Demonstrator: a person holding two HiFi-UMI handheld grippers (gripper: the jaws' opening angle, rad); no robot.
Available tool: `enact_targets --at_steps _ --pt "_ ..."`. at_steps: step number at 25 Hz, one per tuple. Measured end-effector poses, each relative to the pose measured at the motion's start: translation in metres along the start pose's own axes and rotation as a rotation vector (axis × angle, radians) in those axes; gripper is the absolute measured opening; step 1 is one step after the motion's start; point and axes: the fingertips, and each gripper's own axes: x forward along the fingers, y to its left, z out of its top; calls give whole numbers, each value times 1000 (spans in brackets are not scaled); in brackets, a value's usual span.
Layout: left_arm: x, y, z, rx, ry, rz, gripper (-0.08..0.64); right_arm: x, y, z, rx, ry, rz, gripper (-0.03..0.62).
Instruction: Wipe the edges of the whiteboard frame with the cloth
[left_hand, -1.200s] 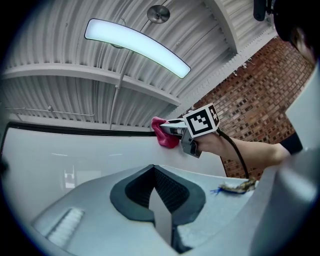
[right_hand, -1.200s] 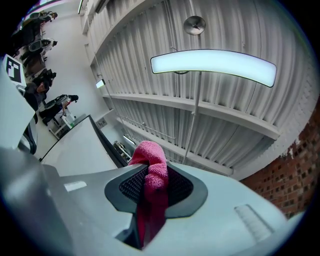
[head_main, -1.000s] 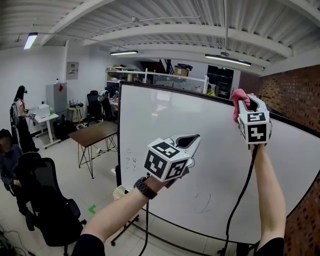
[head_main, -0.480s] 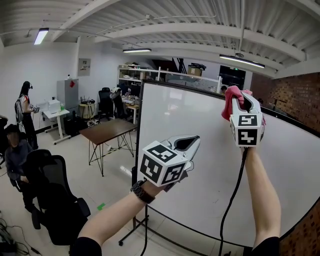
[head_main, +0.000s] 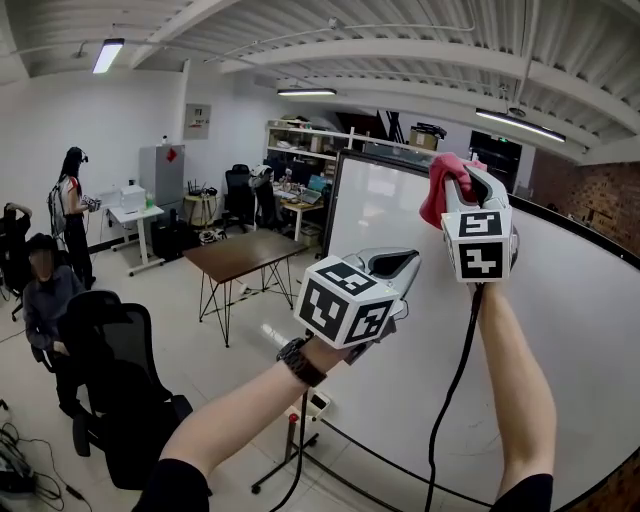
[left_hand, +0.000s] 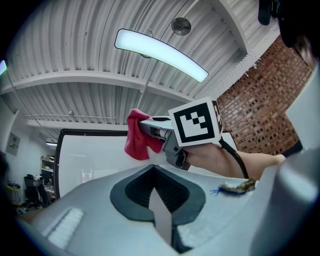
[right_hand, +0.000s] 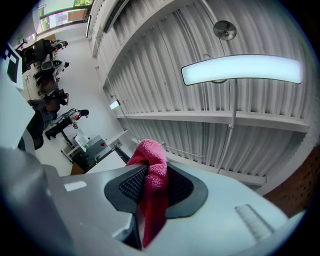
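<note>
Cloth (right_hand: 152, 180), pink-red, sits pinched in your right tool (right_hand: 150, 172): jaws closed onto it, pads gripping the fabric mid-fold. One bunch pokes out past the tips & the rest hangs down btw the jaws. In the head view you hold that tool up high w/ arm stretched, cloth at the top edge of the whiteboard (head_main: 560, 330), near its upper left corner as seen from your head. Can't tell if the fabric actually touches the frame (left_hand: 90, 131); in the left gripper view it overlaps the black top rail, no more than that.

Your left tool (left_hand: 154, 172) has jaws fully together, nothing btw them. It's lower, in front of the board's left part, tips pointing up toward the right tool.

Black cable (head_main: 455, 380) drops from the right tool along your forearm. Watch (head_main: 300, 360) on your left wrist.

Bkgd, well apart from the board: brown bench (head_main: 240, 255) on thin legs, black chair (head_main: 110, 370) at lower left, seated person (head_main: 45, 300) beside it, standing person (head_main: 72, 210) by the far wall. Long ceiling lamp (left_hand: 160, 55) lit overhead; brick wall (left_hand: 255, 120) on the right.
</note>
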Motion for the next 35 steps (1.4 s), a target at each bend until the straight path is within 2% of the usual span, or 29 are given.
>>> enact_targets --at_steps 6,12,16,24,28,31,35 --pt "10 54 -8 13 44 5 3 47 40 9 36 -15 65 85" --pt "-2 112 -13 47 49 35 3 89 85 21 59 -36 100 86" --pt "-15 154 -14 16 22 51 3 117 113 26 65 -31 121 86" --pt "-49 209 -23 12 10 -32 3 158 164 39 90 -22 93 86" --pt "-72 229 -31 -28 -11 -85 3 155 180 37 119 -8 71 86" --pt "-100 240 -57 -42 -6 -125 3 144 214 18 165 25 90 86" --pt "-118 235 -102 -80 20 -206 3 128 257 -32 220 78 126 86"
